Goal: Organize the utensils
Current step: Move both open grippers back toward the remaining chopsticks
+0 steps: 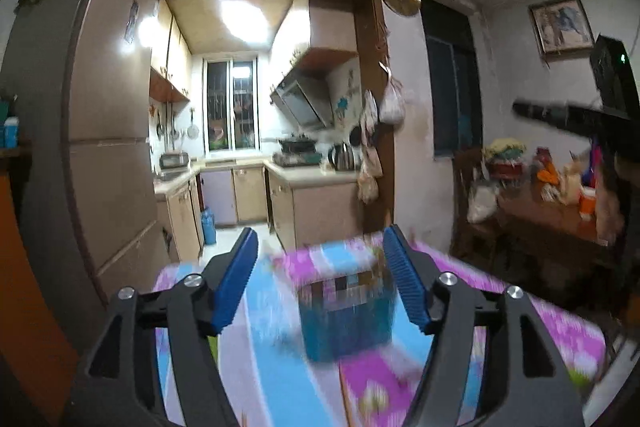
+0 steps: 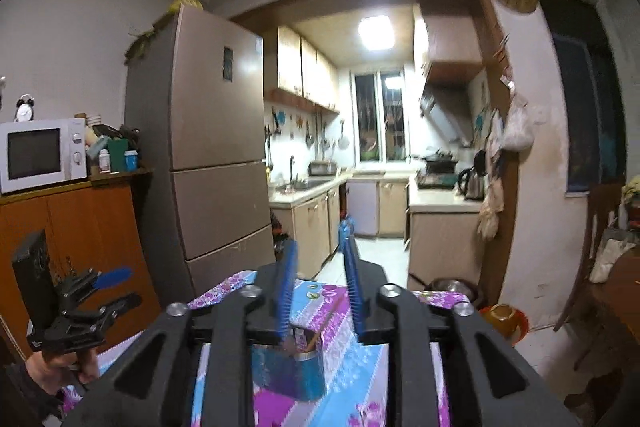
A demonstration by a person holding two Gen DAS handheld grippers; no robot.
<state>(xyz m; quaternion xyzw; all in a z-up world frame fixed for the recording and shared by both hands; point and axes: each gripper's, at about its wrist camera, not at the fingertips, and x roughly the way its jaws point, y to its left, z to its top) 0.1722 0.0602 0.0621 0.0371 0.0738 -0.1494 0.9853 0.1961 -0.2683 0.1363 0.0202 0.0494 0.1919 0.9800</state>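
Observation:
A blue utensil holder (image 1: 346, 315) stands on a table with a purple and blue flowered cloth (image 1: 280, 367); it is blurred in the left wrist view. My left gripper (image 1: 320, 251) is open and empty, its blue pads above and either side of the holder. In the right wrist view the holder (image 2: 296, 371) sits below my right gripper (image 2: 318, 239), with brown utensil handles (image 2: 320, 333) sticking out of it. My right gripper's pads stand a moderate gap apart with nothing between them. My left gripper also shows at the left of the right wrist view (image 2: 120, 287).
A tall fridge (image 2: 208, 147) stands behind the table's far left. A wooden cabinet with a microwave (image 2: 42, 153) is at the left. A side table with clutter (image 1: 552, 195) is at the right. A metal bowl (image 2: 452, 285) lies on the floor beyond the table.

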